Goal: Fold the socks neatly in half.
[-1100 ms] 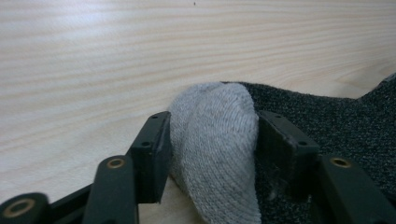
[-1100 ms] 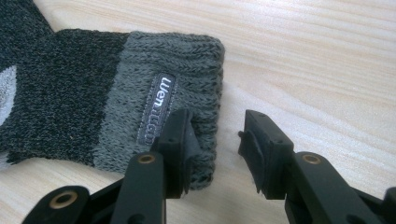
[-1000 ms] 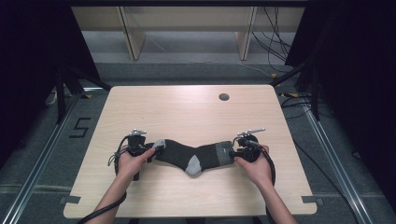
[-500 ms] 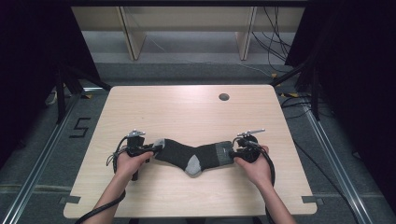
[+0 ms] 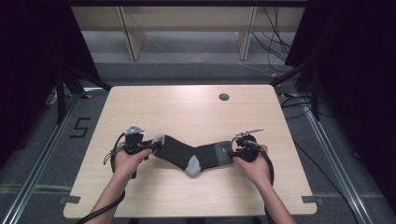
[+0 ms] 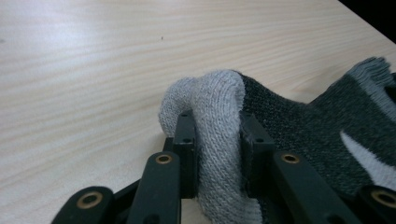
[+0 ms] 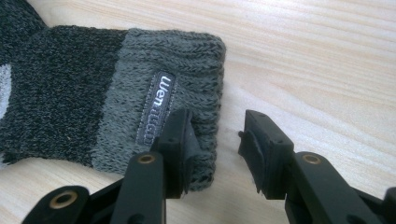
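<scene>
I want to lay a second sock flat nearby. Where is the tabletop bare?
The table is bare between the sock and the far edge, apart from the small round hole. A narrower bare strip runs along the near edge. It is crowded at the left gripper and right gripper.

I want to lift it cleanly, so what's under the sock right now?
Bare wooden table lies under the sock, with nothing poking out around its edges. The left gripper has just closed on the light toe, bunching it upward. Whatever sits beneath the flat middle is covered.
</scene>
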{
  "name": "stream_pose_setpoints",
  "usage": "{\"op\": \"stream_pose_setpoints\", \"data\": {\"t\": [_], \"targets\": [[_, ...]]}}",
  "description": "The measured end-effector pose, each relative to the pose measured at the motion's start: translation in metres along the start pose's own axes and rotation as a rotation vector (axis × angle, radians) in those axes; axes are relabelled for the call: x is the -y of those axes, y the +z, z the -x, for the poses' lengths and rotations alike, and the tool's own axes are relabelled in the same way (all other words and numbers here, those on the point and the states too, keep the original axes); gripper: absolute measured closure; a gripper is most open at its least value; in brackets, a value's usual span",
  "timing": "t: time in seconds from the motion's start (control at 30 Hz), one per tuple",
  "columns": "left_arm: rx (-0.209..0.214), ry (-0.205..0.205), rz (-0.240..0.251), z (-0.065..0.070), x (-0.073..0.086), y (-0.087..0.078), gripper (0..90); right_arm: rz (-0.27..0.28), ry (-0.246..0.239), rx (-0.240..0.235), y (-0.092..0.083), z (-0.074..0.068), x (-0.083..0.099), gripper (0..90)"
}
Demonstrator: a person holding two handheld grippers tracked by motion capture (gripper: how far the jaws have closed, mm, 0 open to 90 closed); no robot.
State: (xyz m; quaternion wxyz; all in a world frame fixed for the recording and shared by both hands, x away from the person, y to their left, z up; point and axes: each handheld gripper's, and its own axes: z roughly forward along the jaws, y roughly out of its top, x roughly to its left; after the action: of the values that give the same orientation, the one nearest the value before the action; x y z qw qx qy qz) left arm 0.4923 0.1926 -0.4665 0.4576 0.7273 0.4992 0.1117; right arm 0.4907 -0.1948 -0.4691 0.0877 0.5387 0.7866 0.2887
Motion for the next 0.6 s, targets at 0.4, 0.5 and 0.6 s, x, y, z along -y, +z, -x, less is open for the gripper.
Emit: {"op": "stream_pose_setpoints", "data": {"t": [0.4, 0.5, 0.6], "targets": [[-0.007, 0.019, 0.04, 0.023, -0.02, -0.015, 71.7, 0.003, -0.004, -0.015, 0.004, -0.008, -0.003, 63.5], [-0.001, 0.028, 0.041, 0.028, -0.023, -0.017, 71.7, 0.013, -0.006, 0.003, 0.004, -0.009, -0.003, 63.5], [-0.006, 0.055, 0.043, 0.032, -0.027, -0.018, 71.6, 0.011, -0.001, -0.014, 0.005, -0.009, -0.003, 63.5]]}}
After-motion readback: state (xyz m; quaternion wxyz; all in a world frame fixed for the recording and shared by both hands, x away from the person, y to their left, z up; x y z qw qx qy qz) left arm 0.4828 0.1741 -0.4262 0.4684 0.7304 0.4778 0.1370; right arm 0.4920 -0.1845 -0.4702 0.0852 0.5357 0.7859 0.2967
